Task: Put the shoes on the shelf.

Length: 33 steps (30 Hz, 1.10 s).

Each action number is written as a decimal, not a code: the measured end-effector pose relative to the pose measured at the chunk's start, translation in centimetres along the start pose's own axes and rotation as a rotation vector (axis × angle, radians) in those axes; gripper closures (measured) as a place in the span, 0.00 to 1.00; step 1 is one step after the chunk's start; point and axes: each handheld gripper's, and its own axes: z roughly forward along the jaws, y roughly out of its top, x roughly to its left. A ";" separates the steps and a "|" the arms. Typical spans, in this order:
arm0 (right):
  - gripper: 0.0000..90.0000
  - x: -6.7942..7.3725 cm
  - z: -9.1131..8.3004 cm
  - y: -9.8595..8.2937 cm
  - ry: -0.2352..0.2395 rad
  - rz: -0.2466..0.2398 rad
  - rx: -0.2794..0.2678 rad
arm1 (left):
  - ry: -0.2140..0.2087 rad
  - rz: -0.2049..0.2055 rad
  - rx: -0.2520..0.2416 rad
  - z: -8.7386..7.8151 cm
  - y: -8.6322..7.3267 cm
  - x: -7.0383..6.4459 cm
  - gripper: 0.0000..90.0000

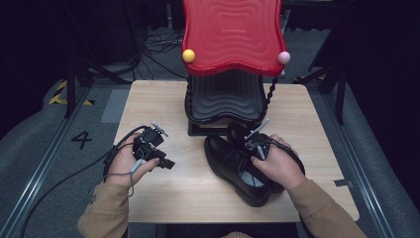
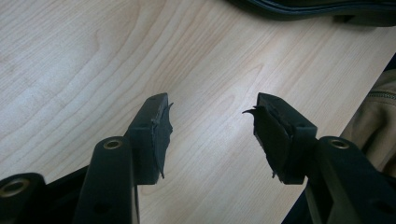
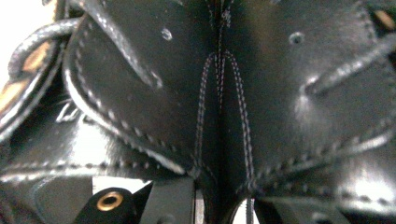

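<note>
Two black leather shoes lie on the wooden table (image 1: 163, 99) in front of a rack. The nearer shoe (image 1: 225, 158) points its toe to the left rear; the second shoe (image 1: 236, 131) lies behind it, mostly under the person's right hand. My right gripper (image 1: 255, 148) is down on the shoes. In the right gripper view a stitched black leather seam (image 3: 224, 116) sits pressed up close, and the right gripper (image 3: 219, 207) stands closed on the leather at the bottom edge. My left gripper (image 1: 167, 162) rests left of the shoes, and the left gripper (image 2: 212, 121) is open over bare wood.
A rack stands at the table's back middle, with a wavy red top shelf (image 1: 233, 34) and a black lower shelf (image 1: 225, 99) on twisted posts. Yellow (image 1: 188, 55) and pink (image 1: 284, 57) balls cap its front corners. Cables trail off the table's left side.
</note>
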 end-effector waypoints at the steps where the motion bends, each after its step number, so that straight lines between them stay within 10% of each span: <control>1: 0.91 -0.2 -0.2 -0.1 0.015 0.009 -0.010 | -0.001 0.003 -0.004 -0.1 0.1 0.0 0.51; 33: 0.91 1.1 -12.0 -1.2 0.140 -0.041 0.023 | 0.017 -0.105 0.007 -0.8 -1.8 1.2 0.49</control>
